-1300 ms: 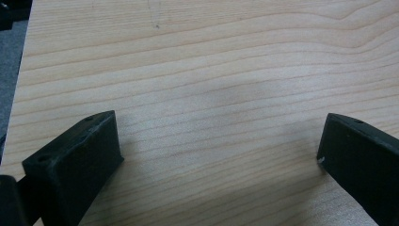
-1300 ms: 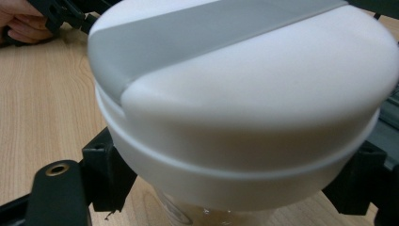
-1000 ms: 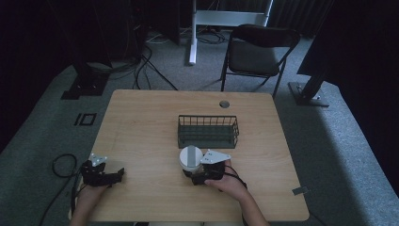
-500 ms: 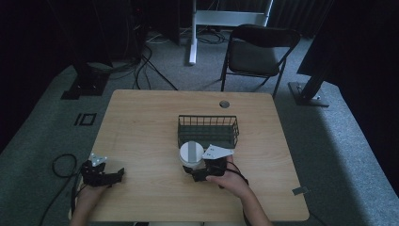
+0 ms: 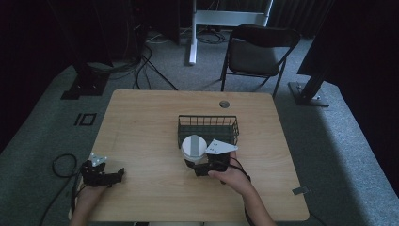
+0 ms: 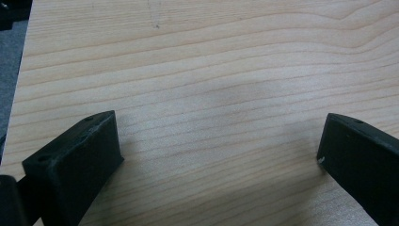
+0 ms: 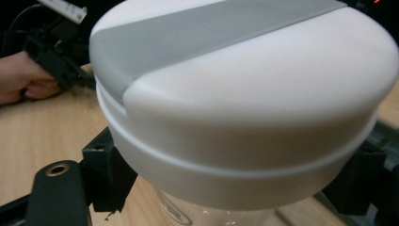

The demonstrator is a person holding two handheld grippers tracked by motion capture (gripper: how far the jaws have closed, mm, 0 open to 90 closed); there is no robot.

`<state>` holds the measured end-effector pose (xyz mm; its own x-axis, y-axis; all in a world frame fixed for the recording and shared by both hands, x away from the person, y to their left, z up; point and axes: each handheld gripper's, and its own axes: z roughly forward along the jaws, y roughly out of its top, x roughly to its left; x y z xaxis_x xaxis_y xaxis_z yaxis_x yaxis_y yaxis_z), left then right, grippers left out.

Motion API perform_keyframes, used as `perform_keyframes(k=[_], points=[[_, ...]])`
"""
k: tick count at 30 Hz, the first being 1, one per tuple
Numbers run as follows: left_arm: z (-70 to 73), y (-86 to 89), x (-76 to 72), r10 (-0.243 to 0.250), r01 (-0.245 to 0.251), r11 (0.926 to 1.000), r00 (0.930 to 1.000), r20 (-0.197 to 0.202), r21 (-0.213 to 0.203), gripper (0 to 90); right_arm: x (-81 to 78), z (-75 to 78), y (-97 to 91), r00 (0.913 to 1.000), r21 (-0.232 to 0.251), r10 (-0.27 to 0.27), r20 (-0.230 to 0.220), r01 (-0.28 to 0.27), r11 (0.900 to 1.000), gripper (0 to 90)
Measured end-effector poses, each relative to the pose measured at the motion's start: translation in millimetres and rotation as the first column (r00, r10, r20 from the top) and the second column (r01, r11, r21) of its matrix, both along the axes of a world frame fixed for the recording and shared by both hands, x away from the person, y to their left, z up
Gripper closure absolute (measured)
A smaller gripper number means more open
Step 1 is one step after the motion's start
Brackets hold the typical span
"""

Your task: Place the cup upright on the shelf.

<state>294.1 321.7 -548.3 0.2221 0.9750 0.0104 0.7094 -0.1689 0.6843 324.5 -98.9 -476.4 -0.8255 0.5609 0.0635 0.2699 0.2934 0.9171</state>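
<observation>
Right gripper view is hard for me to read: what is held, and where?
The right hand-held gripper clamps the white-and-grey-lidded clear jar just under its lid; the left hand-held gripper holds nothing.

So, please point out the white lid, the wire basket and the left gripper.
white lid (image 7: pixel 263 80), right gripper view, its top face
wire basket (image 5: pixel 208 117), high view, far rim
left gripper (image 5: pixel 120 173), high view, between its fingertips

Hidden and cut-off parts around the jar

In the right gripper view the jar (image 7: pixel 235 94) runs off the top and bottom edges, its clear body barely seen under the white lid. From above, the lid hides the jaws of the right gripper (image 5: pixel 197 162). The print on the glass is too blurred to read.
</observation>
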Motion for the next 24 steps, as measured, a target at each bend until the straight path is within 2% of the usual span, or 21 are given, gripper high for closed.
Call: perform_keyframes(k=[7,10,15,17,18,19,20,21,23,24], points=[[0.0,0.0,0.0,0.0,0.0,1.0,1.0,0.0,0.0,0.2,5.6,12.6,-6.1,0.9978,0.001,-0.054,0.038,0.054,0.9985,18.3],[0.0,-0.1,0.0,0.001,-0.001,1.0,1.0,0.0,-0.001,0.1,9.1,17.2,-9.1,0.9942,-0.001,-0.094,0.053,0.094,0.9956,18.3],[-0.1,-0.2,0.0,0.003,-0.003,1.0,1.0,0.002,-0.003,0.1,17.5,23.7,-15.9,0.9814,0.003,-0.178,0.07,0.179,0.9839,18.3],[-0.1,-0.2,0.0,0.002,-0.002,1.0,1.0,0.001,-0.002,0.1,20.7,25.9,-18.2,0.976,-0.005,-0.202,0.081,0.203,0.9791,18.3],[-0.1,-0.1,0.0,0.001,-0.001,1.0,1.0,0.001,-0.002,0.1,20.7,25.9,-18.2,0.976,-0.005,-0.202,0.081,0.203,0.9791,18.3],[-0.1,-0.2,0.0,0.002,-0.002,1.0,1.0,0.001,-0.002,0.2,24.3,28.0,-20.5,0.9698,-0.001,-0.228,0.086,0.229,0.9734,18.3],[-0.1,-0.1,0.0,0.002,-0.002,1.0,1.0,0.001,-0.002,0.2,24.3,28.0,-20.5,0.9698,-0.001,-0.228,0.086,0.229,0.9734,18.3],[0.0,0.0,0.1,0.001,-0.001,1.0,1.0,0.001,0.0,0.2,27.3,30.4,-22.5,0.9654,-0.002,-0.247,0.085,0.248,0.9688,18.3],[0.0,0.0,0.1,0.001,-0.001,1.0,1.0,0.001,0.0,0.1,28.4,31.4,-23.1,0.9635,0.004,-0.254,0.086,0.254,0.9671,18.3],[0.0,0.0,0.1,0.001,-0.001,1.0,1.0,0.001,0.0,0.2,30.4,33.0,-24.0,0.9593,0.007,-0.267,0.091,0.268,0.9635,18.3]])
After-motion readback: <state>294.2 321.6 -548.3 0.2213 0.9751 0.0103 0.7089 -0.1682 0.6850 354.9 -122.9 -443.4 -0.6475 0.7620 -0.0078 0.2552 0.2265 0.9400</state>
